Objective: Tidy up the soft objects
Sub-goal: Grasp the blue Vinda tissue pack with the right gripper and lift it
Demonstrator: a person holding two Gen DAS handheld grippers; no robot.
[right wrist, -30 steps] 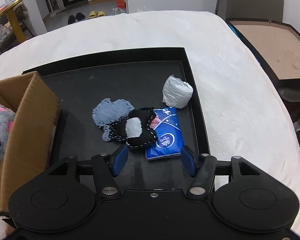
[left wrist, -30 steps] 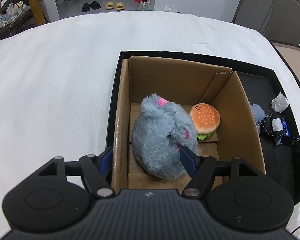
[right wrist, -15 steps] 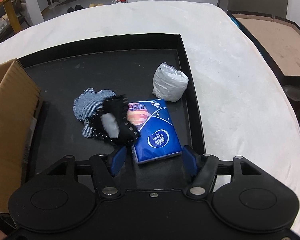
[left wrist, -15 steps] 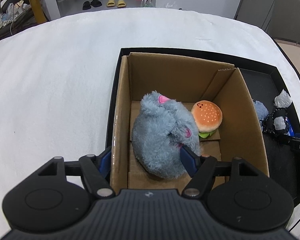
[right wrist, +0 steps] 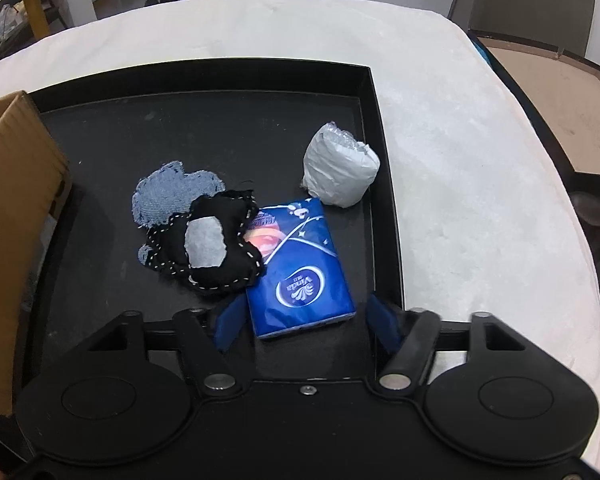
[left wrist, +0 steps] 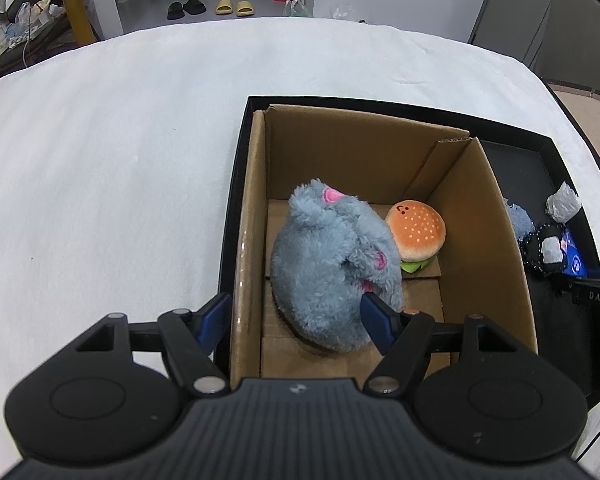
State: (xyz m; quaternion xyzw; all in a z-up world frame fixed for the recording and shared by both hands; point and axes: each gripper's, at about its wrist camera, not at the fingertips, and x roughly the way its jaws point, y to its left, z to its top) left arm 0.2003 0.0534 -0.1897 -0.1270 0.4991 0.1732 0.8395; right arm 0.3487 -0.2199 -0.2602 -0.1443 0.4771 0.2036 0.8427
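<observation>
A cardboard box (left wrist: 496, 216) stands in the left part of a black tray (right wrist: 376, 128). In the box lie a grey fluffy plush (left wrist: 328, 264) and a burger plush (left wrist: 418, 230). My left gripper (left wrist: 296, 322) is open over the box's near left wall, empty. On the tray floor lie a blue tissue pack (right wrist: 300, 264), a black stitched pouch (right wrist: 212, 248), a blue-grey knit cloth (right wrist: 172, 196) and a grey wrapped bundle (right wrist: 340, 170). My right gripper (right wrist: 308, 322) is open, its fingers either side of the tissue pack's near end.
The tray sits on a white cloth-covered table (left wrist: 100, 152). The box's side wall (right wrist: 16, 216) stands left of the loose items. A brown-topped table (right wrist: 560, 92) lies to the right. Shoes and furniture are on the floor beyond.
My right gripper has moved forward and down over the tray, so the tissue pack now lies between its fingers. The left gripper has barely moved.
</observation>
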